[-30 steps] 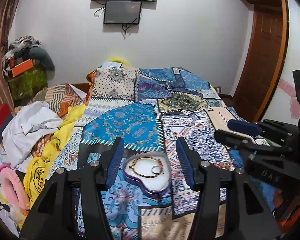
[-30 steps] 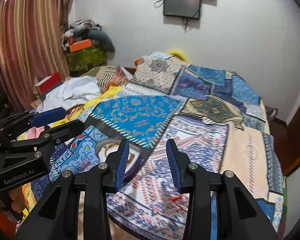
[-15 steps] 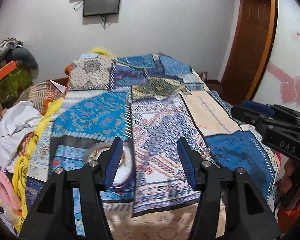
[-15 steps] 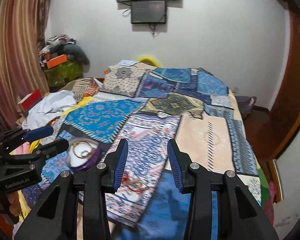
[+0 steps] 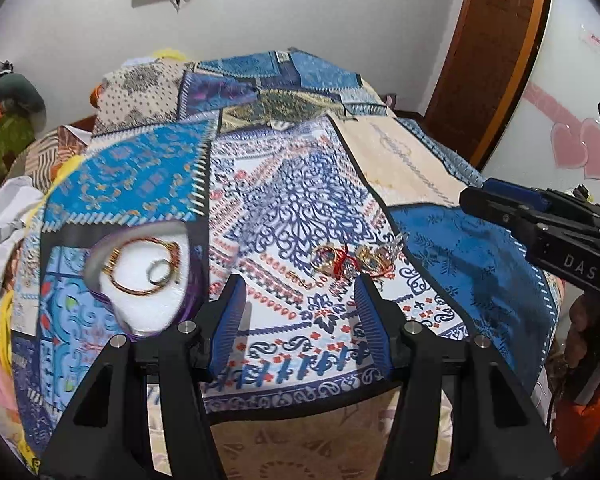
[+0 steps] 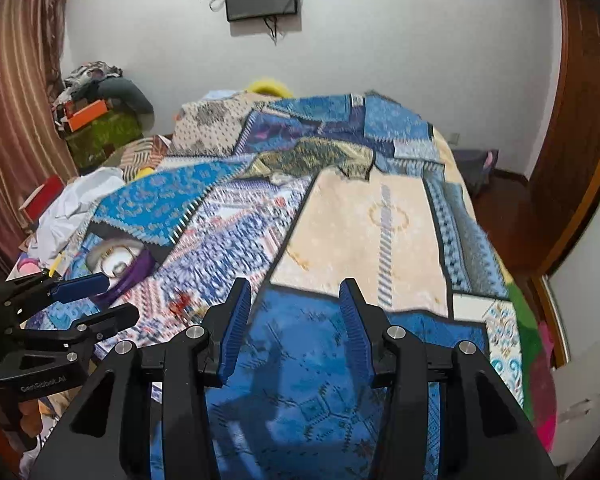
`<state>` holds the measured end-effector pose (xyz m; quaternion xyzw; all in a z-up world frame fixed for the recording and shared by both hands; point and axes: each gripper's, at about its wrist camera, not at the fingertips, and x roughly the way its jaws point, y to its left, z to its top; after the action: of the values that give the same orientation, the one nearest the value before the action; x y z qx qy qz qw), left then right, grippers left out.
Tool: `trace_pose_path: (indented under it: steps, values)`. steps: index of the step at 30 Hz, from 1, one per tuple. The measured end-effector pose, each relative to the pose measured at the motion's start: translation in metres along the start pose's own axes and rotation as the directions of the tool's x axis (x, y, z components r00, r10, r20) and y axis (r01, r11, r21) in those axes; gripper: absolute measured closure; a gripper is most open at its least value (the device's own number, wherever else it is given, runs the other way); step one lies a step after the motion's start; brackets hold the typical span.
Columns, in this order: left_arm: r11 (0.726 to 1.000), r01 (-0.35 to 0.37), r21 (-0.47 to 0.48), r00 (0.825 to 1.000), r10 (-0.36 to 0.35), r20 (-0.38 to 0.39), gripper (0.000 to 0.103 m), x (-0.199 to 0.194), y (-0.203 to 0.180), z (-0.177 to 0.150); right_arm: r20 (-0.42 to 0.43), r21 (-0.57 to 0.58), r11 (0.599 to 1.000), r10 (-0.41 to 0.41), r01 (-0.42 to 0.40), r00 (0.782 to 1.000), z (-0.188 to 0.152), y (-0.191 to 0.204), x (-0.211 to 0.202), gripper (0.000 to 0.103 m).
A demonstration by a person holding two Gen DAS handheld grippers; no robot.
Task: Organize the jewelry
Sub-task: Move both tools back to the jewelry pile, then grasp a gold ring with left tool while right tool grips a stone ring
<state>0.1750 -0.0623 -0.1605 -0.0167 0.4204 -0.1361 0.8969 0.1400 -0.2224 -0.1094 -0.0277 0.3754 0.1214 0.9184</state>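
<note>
Several small pieces of loose jewelry (image 5: 352, 260) lie tangled on the patterned bedspread (image 5: 300, 184), just ahead of your left gripper (image 5: 300, 312) and a little toward its right finger: gold rings or bangles, a red thread, something clear and sparkly. They look light, thin and slippery, and the soft cloth under them will give, so a flat pinch may skate off. Judge the red thread as a snag that could drag a second piece along. Take one hoop across its rim, with one pad inside the ring if you can.

The heart-shaped tray (image 5: 148, 280) with purple walls sits to the left, near the pile, already holding a bangle and a ring on its white lining.

Your left gripper stands apart and holds nothing. Your right gripper (image 6: 296, 328) hangs over plain blue cloth, empty; its jaws have just been opening.

A second ago your left camera had the tray between its fingers; now the tray is off to the left and the pile has come into view.
</note>
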Motion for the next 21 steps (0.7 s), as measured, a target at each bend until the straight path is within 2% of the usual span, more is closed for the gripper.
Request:
trace_pose_path:
  steps: [6, 12, 14, 21]
  values:
    - [1.000, 0.012, -0.011, 1.000, -0.013, -0.026, 0.048, 0.014, -0.001, -0.001, -0.045, 0.006, 1.000, 0.018, -0.018, 0.999, -0.009, -0.007, 0.013, 0.061]
    - [0.998, 0.056, -0.006, 0.998, -0.056, -0.016, 0.060, 0.015, -0.003, 0.000, -0.065, 0.004, 0.998, 0.060, -0.059, 0.996, -0.013, -0.003, 0.020, 0.061]
    - [0.997, 0.072, 0.001, 0.997, -0.072, -0.021, 0.070, 0.016, -0.005, 0.000, -0.070, -0.004, 0.997, 0.079, -0.079, 0.994, -0.013, 0.002, 0.022, 0.061]
    - [0.996, 0.086, 0.010, 0.996, -0.085, -0.024, 0.077, 0.016, -0.007, -0.004, -0.088, -0.037, 0.991, 0.125, -0.129, 0.988, -0.011, 0.018, 0.034, 0.061]
